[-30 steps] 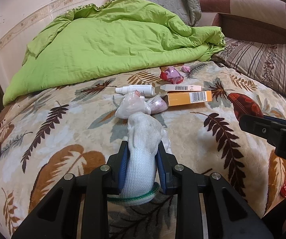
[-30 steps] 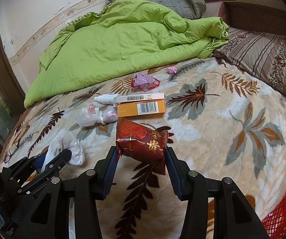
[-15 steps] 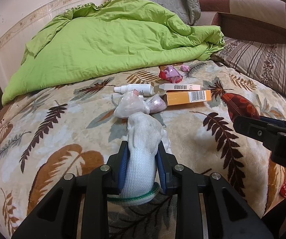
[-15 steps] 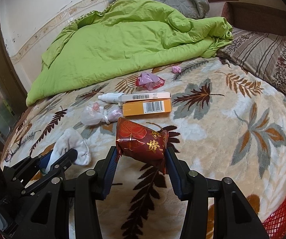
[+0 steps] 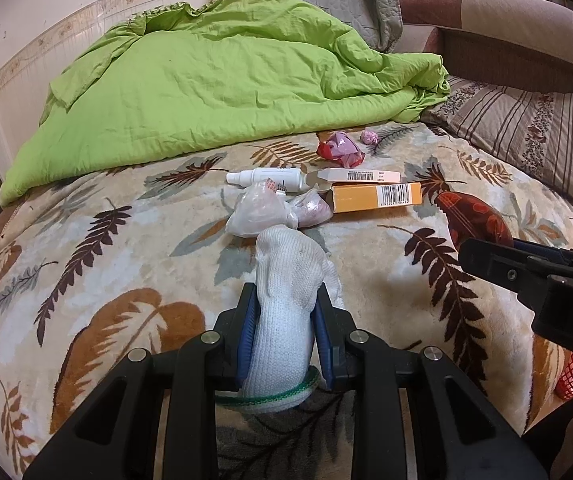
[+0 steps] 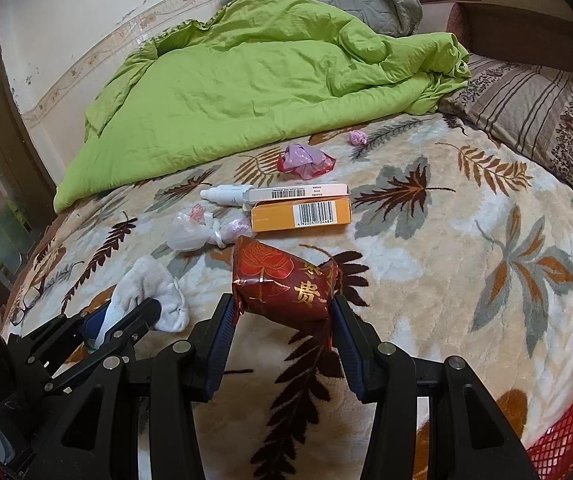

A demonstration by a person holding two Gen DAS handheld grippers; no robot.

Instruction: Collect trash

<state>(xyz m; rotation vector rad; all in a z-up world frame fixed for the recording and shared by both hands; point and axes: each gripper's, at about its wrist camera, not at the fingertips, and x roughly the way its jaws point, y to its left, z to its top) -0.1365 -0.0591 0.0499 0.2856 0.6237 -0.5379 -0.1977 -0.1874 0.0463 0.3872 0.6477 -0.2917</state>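
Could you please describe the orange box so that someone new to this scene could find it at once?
Start at the green quilt heaped on the leaf-patterned bedspread; a cluster of litter lies in front of it. The orange box is the flat carton with a barcode, just nearer than the slim white box.

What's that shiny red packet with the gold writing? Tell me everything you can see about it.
The red packet looks like glossy crinkled foil, dark red, printed with a rose outline and gold Chinese characters. It is puffed and creased, with a torn-looking ragged edge at its lower right. It is clamped between the blue-padded fingers of the right tool, tilted, apparently above the leaf-patterned blanket. Nothing else touches it that I can see. Its back is hidden.
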